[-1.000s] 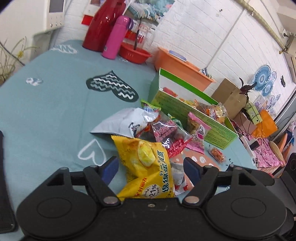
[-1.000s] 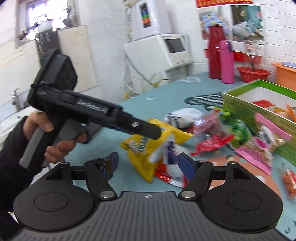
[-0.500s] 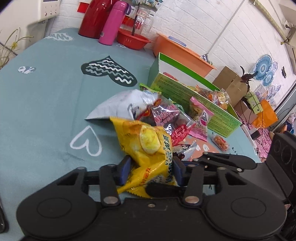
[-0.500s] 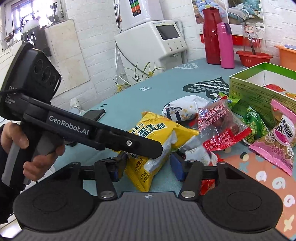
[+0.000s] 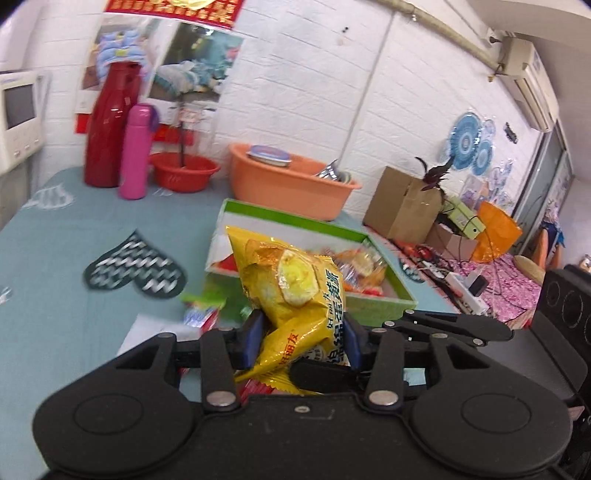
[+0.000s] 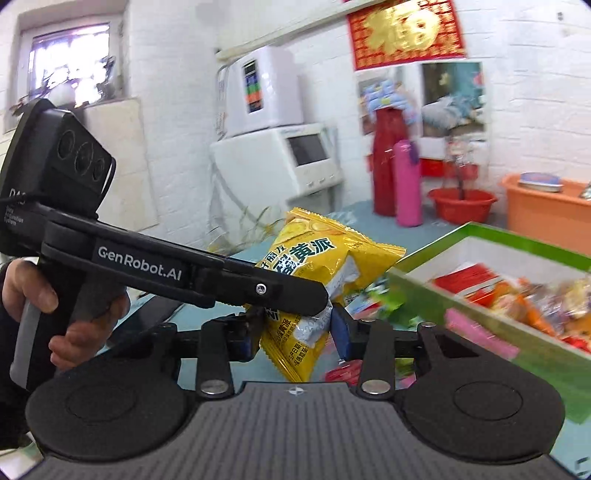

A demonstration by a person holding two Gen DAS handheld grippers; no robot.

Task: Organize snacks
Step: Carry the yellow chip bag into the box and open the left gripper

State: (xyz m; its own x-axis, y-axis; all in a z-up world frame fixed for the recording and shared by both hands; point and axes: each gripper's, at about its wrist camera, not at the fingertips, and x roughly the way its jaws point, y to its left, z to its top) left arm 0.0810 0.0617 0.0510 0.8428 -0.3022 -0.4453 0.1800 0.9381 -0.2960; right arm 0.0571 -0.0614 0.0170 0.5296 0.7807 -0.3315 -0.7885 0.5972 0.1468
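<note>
**Yellow snack bag pinched by both grippers, up off the table**

Yellow snack bag (image 5: 295, 295): glossy foil pack, crinkled, crimped serrated ends, printed photo of a pale yellow cake on the front. Large Chinese lettering in dark green/teal; "黄派" is readable in the right wrist view (image 6: 314, 258), smaller print lines near the bottom seal not legible. White patch on the back side shows only from the right.

Position: held in the air in front of the green box (image 5: 373, 302), above the teal tablecloth (image 5: 74, 302), lower half squeezed.

Left gripper (image 5: 301, 341): jaws closing, blue pads pressing the bag's lower part from both sides, foil buckled between them.
Right gripper (image 6: 297, 332): jaws closing too, blue pads against the same bag's lower end.

Left-view only: inside of the green box with orange and red packets, more blurred packets on the cloth below the bag, dark heart print (image 5: 135, 269), orange basin (image 5: 291, 184), cardboard box (image 5: 402, 203), wall air conditioner (image 5: 528, 85). The right gripper's black body enters from the right there.

Right-view only: the left gripper seen side-on, "GenRobot.AI" in white on its arm (image 6: 140, 262), a hand (image 6: 74, 314) around its handle, white appliance with a screen (image 6: 280, 162), window top left, red banner with gold characters (image 6: 406, 29), not readable.

Both views: red thermos (image 5: 110, 125), pink bottle (image 5: 136, 151), red bowl (image 5: 183, 171) at the table's far end.
</note>
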